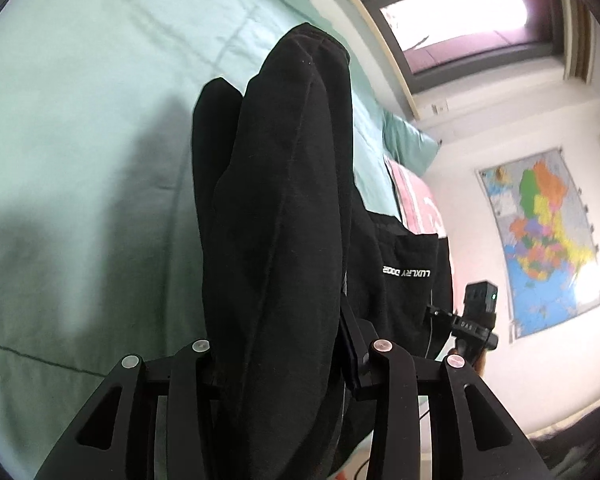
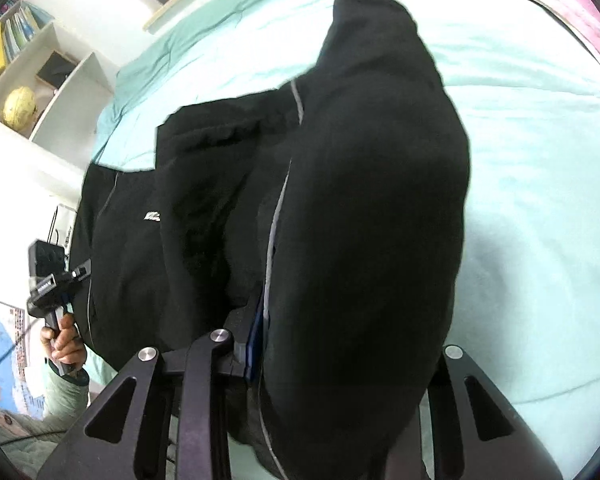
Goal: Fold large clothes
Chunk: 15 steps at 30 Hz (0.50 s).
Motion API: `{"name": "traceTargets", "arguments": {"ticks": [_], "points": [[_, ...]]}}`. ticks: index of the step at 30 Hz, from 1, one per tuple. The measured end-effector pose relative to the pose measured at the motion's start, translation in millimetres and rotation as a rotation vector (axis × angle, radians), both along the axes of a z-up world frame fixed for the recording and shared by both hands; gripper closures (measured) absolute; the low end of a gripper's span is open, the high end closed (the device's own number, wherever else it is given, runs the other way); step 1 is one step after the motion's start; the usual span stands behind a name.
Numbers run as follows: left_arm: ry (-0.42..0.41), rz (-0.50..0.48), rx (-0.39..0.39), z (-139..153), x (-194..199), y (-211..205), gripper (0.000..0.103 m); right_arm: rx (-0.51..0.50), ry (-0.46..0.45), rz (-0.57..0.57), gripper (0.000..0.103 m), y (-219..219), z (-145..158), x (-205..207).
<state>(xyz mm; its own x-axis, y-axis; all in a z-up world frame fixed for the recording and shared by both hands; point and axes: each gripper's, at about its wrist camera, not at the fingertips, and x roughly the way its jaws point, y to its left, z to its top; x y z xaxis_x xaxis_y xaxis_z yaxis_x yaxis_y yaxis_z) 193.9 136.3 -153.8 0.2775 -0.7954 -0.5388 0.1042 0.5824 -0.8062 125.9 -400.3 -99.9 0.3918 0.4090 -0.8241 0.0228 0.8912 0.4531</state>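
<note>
While both the left gripper (image 1: pixel 276 360) and right gripper (image 2: pixel 340 344) clamped thick bunches of the black garment (image 1: pixel 276 208), I feared loose layers slipping onto the bed (image 1: pixel 80 120).

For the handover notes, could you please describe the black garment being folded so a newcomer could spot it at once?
Start at the wide mint-green bedspread. Above it hangs the black garment, gripped by the right hand-held gripper and the left hand-held gripper. It is the only black fabric, marked by small white lettering and grey piping.
</note>
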Motion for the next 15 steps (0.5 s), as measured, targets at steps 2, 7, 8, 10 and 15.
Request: {"name": "traceTargets", "arguments": {"ticks": [2, 7, 8, 10, 15], "points": [[-0.022, -0.006, 0.008, -7, -3, 4, 0.059, -0.029, -0.017, -0.02, 0.066, -4, -8, -6], [-0.049, 0.011, -0.012, -27, -8, 22, 0.053, -0.089, -0.056, -0.073, 0.061, 1, -12, -40], [-0.046, 0.018, -0.03, -32, -8, 28, 0.052, -0.1, -0.06, -0.091, 0.057, -2, -17, -44], [-0.03, 0.016, -0.075, -45, -11, 38, 0.047, -0.126, -0.055, -0.132, 0.047, -6, -26, -45], [0.009, 0.088, -0.186, -69, -31, 69, 0.044, -0.083, -0.065, -0.245, 0.034, -35, -40, -75]]}}
